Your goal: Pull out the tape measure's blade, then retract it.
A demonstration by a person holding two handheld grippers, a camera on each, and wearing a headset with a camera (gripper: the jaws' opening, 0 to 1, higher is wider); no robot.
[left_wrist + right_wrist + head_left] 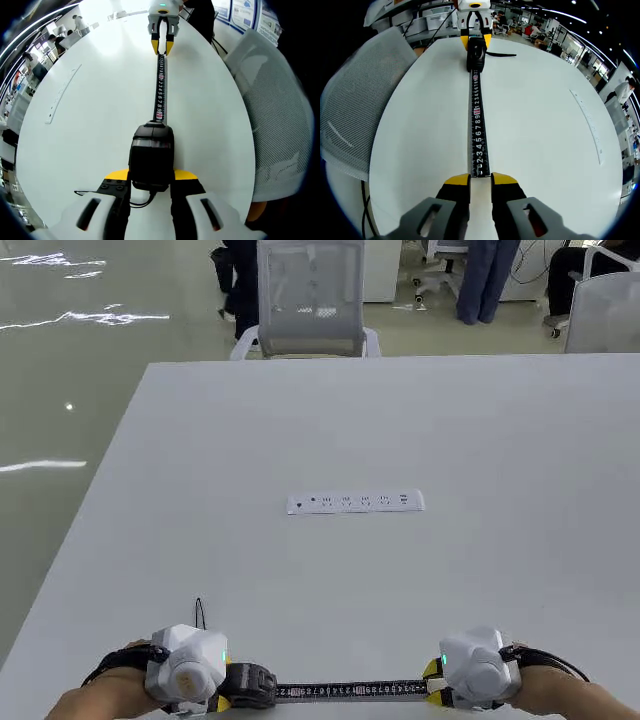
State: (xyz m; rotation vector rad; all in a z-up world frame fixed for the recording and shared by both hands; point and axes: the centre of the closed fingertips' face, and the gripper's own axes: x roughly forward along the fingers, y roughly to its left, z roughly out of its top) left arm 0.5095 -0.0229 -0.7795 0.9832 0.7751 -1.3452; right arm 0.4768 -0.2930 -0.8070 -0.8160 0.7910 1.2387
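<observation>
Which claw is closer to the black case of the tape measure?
Left. The left claw grips the case itself; the right claw pinches the tip of the pulled-out blade, away from it.

Really bright, flat indoor light coming from overhead. The head view is sharp. The glossy floor (90, 360) throws back streaky white glare from the ceiling lights, and the white tabletop (420, 430) shows barely any shadow. In the left gripper view the tabletop's far end blows out to pure white. Both gripper views bend hard toward the edges and the background goes mushy there, but the blade (479, 125) numbers stay crisp.
</observation>
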